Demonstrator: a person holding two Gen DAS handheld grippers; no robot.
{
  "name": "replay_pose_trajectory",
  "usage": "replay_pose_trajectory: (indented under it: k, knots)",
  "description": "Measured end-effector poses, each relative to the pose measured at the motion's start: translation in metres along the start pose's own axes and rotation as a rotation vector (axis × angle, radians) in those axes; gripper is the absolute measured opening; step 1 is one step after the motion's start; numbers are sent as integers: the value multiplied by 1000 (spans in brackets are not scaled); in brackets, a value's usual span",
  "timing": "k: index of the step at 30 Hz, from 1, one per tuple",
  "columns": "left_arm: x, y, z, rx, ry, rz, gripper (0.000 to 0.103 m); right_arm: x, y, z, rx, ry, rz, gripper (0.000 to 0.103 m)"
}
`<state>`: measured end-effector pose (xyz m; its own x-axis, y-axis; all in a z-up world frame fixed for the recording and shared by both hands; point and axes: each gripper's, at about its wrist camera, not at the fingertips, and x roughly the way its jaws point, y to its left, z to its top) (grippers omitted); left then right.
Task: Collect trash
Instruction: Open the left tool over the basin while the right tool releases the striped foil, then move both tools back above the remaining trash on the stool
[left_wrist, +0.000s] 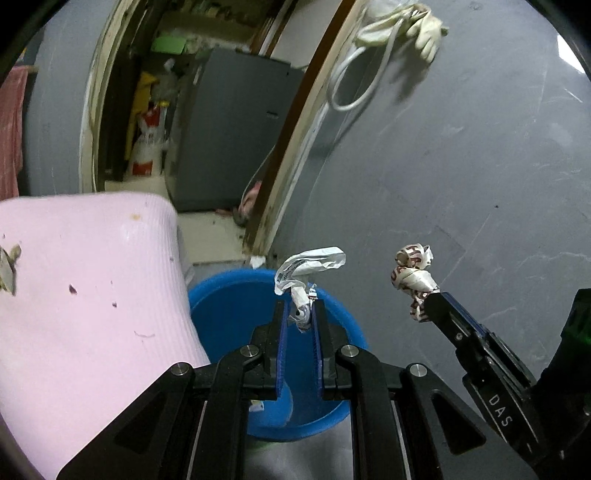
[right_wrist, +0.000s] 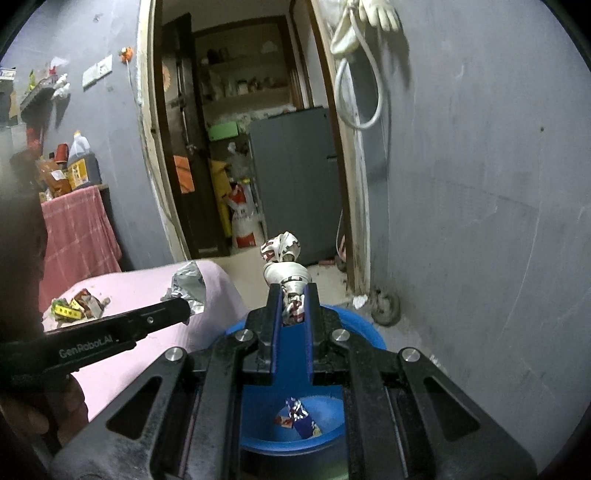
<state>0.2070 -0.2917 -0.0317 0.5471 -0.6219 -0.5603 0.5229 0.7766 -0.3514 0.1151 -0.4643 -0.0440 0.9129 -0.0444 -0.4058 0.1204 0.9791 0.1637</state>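
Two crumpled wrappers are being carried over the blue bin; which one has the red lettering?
The twisted wrapper with red lettering is clamped in the right gripper. The left gripper holds a plain white crumpled wrapper with only small dark print.

I read this as a lived-in home, in a room beside a pantry or kitchen store. Through the doorway (right_wrist: 255, 129) I see a grey fridge (right_wrist: 291, 184), stocked shelves (right_wrist: 243, 88) and a printed sack (right_wrist: 243, 221). An oil jug (right_wrist: 83, 162) stands on a checked-cloth table (right_wrist: 77, 229). Rubber gloves (left_wrist: 424, 33) hang on the grey wall (left_wrist: 461, 147).
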Motion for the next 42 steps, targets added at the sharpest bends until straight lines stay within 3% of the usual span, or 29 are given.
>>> replay_pose_trajectory:
  k: [9,15,23,29,34,36,40,42]
  knots:
    - [27,16,-11,-46,114,34,15,28,-7,-12,36,91,-1,17]
    - [26,22,-13,-53,102,38,22,35,-7,-13,37,116,-3,18]
    - [1,30,-10,-46,39,59,32,27,-2,-6,32,80,2,24]
    - [-30,36,-2,-31,-38,90,48,11,13,9,21,20,27,39]
    - [-66,43,0,2,-150,150,64,-4,37,24,3,-47,62,60]
    - [-82,47,1,15,-199,183,79,-9,47,29,-2,-73,75,69]
    - [-113,55,0,40,-303,240,87,-21,68,36,-10,-137,108,87]
    - [-125,58,1,51,-337,272,98,-25,77,39,-11,-162,123,91]
